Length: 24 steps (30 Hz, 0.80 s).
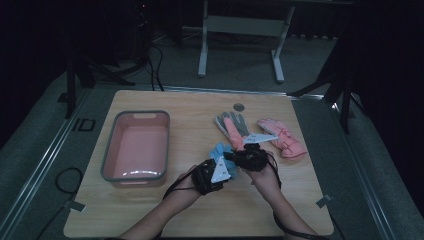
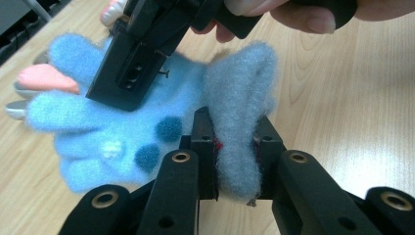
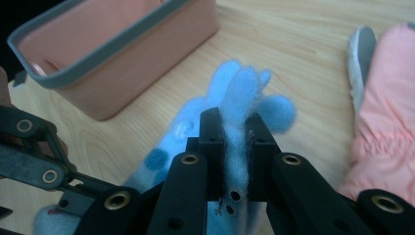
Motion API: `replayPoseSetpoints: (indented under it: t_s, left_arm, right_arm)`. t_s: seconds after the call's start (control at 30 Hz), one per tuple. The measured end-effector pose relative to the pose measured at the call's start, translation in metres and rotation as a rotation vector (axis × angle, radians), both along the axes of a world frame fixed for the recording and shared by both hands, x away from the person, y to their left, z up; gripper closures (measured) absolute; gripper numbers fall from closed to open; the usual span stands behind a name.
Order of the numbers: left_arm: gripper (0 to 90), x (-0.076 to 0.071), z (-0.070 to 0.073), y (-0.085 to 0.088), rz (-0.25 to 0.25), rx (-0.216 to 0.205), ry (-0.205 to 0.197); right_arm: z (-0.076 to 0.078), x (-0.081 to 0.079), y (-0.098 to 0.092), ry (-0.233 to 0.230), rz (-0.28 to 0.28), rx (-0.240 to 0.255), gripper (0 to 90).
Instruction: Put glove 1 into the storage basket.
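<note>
The fluffy blue glove (image 2: 122, 132), fleece-like with darker blue dots, hangs just above the wooden table (image 1: 200, 210), right of the pink bin (image 1: 136, 147). The left gripper (image 2: 235, 152) is clenched on its cuff; the right gripper (image 3: 234, 147) is clamped on its finger end. The left gripper view brings out a small white patch on the glove. Right of the bin lie a grey-and-pink glove (image 1: 231, 125) and, farther off, a padded pink glove (image 1: 282, 137). No writing can be read.

A pink rectangular plastic tub with a grey rim (image 1: 136, 145) sits left of centre; two pink-and-grey padded gloves (image 1: 282, 137) lie right of centre on the light wooden table (image 1: 190, 107).
</note>
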<state>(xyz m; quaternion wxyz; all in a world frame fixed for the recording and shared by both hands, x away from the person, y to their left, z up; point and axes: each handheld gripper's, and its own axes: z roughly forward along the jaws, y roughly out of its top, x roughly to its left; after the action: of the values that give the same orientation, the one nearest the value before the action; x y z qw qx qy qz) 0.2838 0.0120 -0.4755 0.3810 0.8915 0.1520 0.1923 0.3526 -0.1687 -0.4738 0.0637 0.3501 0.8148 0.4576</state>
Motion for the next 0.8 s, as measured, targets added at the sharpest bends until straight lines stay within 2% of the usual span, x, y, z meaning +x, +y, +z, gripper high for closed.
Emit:
replayPoseSetpoints:
  t_s: [0.03, 0.1, 0.13, 0.47, 0.63, 0.7, 0.73, 0.8]
  left_arm:
    - [78.0, 0.0, 0.003, 0.002, 0.004, 0.0, -0.007]
    - [78.0, 0.001, 0.006, 0.004, 0.006, 0.004, -0.009]
    - [78.0, 0.001, 0.012, 0.009, 0.012, 0.011, -0.019]
    - [77.9, 0.005, 0.04, 0.035, 0.038, 0.047, -0.047]
    - [78.0, 0.006, 0.044, 0.046, 0.054, 0.052, -0.043]
    - [77.9, 0.006, 0.046, 0.05, 0.057, 0.055, -0.043]
    - [77.9, 0.008, 0.049, 0.06, 0.082, 0.065, -0.032]
    - [77.9, 0.009, 0.05, 0.067, 0.094, 0.059, -0.025]
  right_arm:
    - [0.005, 0.003, 0.003, -0.001, 0.007, 0.013, 81.8]
    - [0.005, 0.003, 0.003, -0.001, 0.007, 0.013, 81.8]
    - [0.013, 0.006, 0.01, -0.011, 0.016, 0.023, 81.8]
    - [0.038, 0.015, 0.041, -0.039, 0.057, 0.015, 81.8]
    - [0.045, 0.019, 0.058, -0.045, 0.076, 0.013, 81.8]
    - [0.045, 0.019, 0.058, -0.045, 0.076, 0.013, 81.8]
    - [0.047, 0.023, 0.068, -0.037, 0.087, 0.021, 81.8]
    - [0.049, 0.025, 0.076, -0.037, 0.093, 0.02, 81.8]
